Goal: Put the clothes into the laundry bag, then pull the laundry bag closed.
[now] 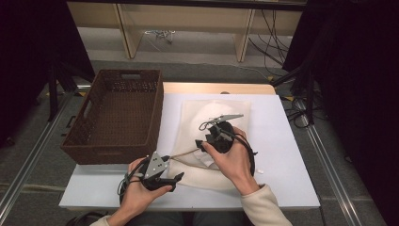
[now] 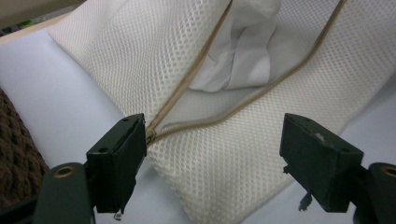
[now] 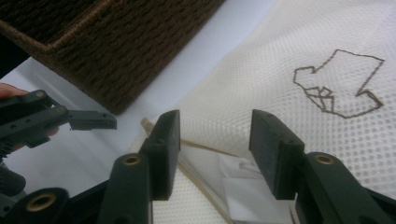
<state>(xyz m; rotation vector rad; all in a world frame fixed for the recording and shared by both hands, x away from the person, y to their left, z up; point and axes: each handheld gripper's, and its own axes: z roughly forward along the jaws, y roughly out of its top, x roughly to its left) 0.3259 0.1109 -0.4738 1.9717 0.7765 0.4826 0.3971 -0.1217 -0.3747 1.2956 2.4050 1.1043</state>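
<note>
A brown woven basket [image 1: 115,113] is sitting at the table's [image 1: 282,141] left edge. The left gripper [image 1: 175,179] is hovering near the front edge with jaws wide apart, holding nothing. Just right, the white mesh laundry bag [image 1: 207,117] is lying mid-table, its zipper [image 2: 205,77] gaping over white cloth [image 2: 243,51]. Over it, the right gripper [image 1: 201,144] is standing open and empty.

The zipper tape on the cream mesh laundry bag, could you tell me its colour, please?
Tan, on the zipper tape; it shows best in the left gripper view.
</note>
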